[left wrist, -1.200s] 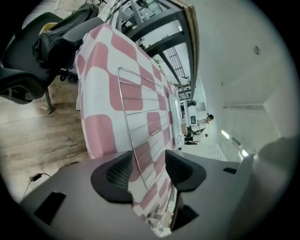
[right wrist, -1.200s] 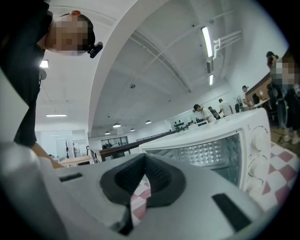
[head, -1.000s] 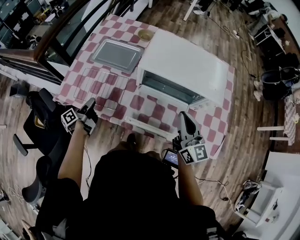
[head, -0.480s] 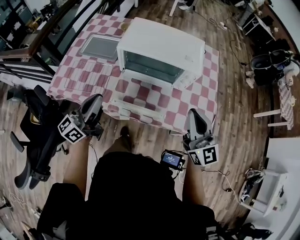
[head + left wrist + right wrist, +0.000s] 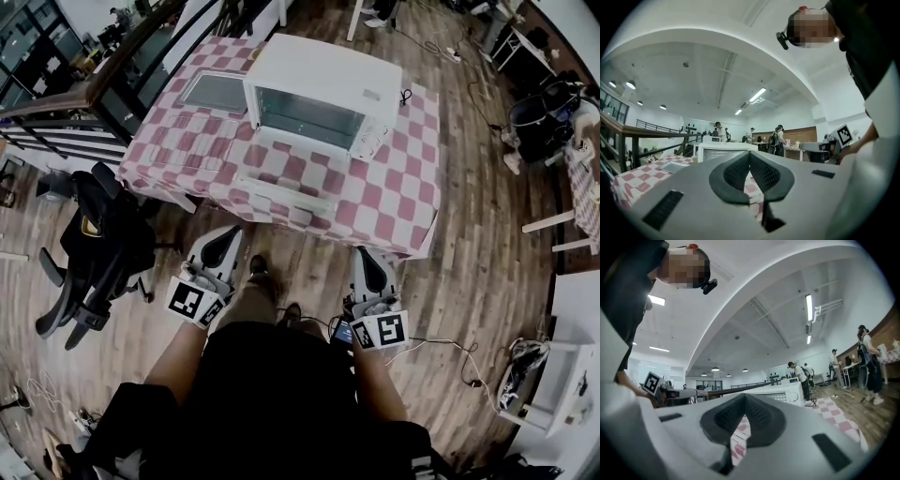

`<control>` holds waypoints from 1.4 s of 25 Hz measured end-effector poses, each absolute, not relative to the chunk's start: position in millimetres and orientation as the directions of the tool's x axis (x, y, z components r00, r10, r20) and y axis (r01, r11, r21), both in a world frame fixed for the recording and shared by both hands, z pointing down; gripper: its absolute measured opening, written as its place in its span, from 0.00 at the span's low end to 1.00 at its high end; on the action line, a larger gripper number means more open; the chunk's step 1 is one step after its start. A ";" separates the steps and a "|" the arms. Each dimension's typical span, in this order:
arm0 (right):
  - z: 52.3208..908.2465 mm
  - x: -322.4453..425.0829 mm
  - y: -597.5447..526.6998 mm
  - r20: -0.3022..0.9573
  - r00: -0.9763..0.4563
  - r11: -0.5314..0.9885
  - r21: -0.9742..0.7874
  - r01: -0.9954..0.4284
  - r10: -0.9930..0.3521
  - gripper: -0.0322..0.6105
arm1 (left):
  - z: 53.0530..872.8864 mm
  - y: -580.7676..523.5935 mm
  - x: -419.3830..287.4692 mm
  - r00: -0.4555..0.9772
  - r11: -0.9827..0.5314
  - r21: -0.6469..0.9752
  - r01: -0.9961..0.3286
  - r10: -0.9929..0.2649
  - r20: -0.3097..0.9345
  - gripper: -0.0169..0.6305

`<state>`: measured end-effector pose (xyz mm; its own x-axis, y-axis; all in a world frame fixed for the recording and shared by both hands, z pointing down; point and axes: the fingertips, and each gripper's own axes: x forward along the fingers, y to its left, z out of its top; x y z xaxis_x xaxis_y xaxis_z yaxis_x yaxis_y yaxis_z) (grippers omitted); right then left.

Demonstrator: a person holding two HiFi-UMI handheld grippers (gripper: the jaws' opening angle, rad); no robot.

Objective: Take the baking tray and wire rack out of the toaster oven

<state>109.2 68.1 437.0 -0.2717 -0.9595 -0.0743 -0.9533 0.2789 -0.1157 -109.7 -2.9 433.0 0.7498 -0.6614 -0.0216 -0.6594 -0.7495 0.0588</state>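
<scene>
Checkered table (image 5: 394, 202) farther off; left gripper (image 5: 225, 236), right gripper (image 5: 367, 259) withdrawn, shut, empty

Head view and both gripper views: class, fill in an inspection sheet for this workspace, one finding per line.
Surface: table under a pink-and-white checked cloth.
Job's things: white toaster oven, door folded down open; baking tray out on the cloth to its left; wire rack not made out.
Clutter: nothing seen.
Grippers: left gripper and right gripper both shut, fingers empty, held short of the table over the floor.
Cables: black cable beside the oven's right end; loose cable on the floor.
Surroundings: wooden floor, black office chair, railing, people in the distance.
</scene>
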 end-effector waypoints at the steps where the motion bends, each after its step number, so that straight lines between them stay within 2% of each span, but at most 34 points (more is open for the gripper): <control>1: 438.2 102.3 73.7 -0.073 -0.277 0.283 -0.114 -0.952 -0.958 0.05 | 433.0 5.8 -113.0 0.741 -0.741 0.032 -0.670 -0.671 -0.011 0.02; 5: 439.1 80.5 90.1 -0.068 -0.267 0.274 -0.119 -0.954 -0.961 0.05 | 431.0 30.7 -124.5 0.735 -0.735 -0.034 -0.677 -0.678 0.015 0.02; 12: 436.9 31.1 108.8 -0.048 -0.268 0.271 -0.092 -0.958 -0.962 0.05 | 433.0 48.2 -163.5 0.745 -0.744 0.024 -0.667 -0.667 0.003 0.02; 21: 421.1 -45.4 152.6 -0.051 -0.183 0.186 -0.058 -0.981 -0.982 0.05 | 440.3 88.6 -247.9 0.822 -0.821 0.066 -0.567 -0.569 -0.011 0.02; 27: 421.3 -91.8 183.4 -0.011 -0.162 0.162 -0.028 -0.986 -0.987 0.05 | 463.4 109.1 -296.7 0.839 -0.832 0.110 -0.543 -0.543 0.037 0.02; 35: 419.2 -110.0 216.4 -0.010 -0.187 0.187 -0.065 -0.980 -0.982 0.05 | 453.6 122.7 -321.5 0.798 -0.789 0.166 -0.591 -0.602 -0.025 0.02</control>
